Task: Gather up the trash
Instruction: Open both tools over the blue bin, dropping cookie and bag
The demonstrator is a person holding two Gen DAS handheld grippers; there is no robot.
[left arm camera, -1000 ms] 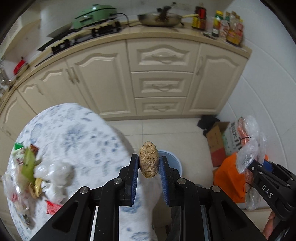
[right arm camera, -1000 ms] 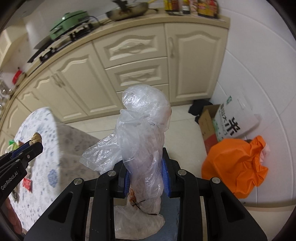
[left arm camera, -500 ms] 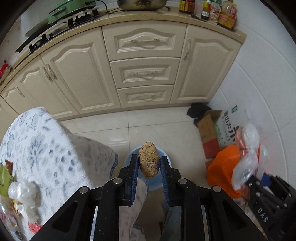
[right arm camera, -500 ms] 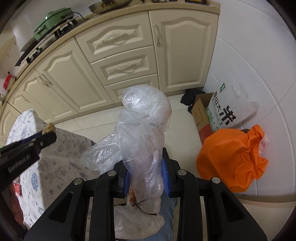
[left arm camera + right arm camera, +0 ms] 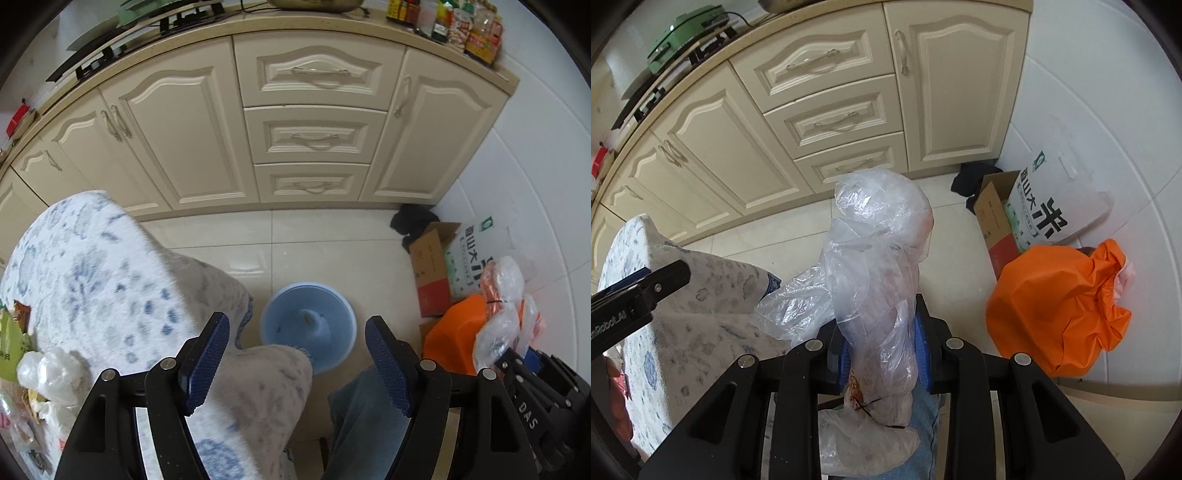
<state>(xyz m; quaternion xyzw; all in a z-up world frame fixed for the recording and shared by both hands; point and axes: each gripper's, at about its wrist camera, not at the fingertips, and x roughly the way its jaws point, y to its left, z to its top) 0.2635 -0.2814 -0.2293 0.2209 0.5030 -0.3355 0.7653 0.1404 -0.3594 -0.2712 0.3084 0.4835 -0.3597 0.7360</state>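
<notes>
Two tools in your hands: left gripper (image 5: 297, 354) jaws opening, nothing between, above blue bin (image 5: 308, 325) on floor. Right gripper (image 5: 882, 354) clenched on clear plastic bag (image 5: 879, 266).

Left gripper (image 5: 297, 354): its jaws, clamped earlier on a brown fibrous lump, are opening and nothing lies between the pads. The lump has left the jaws; a small brownish speck, too small to identify, now shows inside the blue bin (image 5: 308, 319) just ahead of the fingertips. This bin, formerly half hidden behind the lump, now appears whole between the pads.
</notes>
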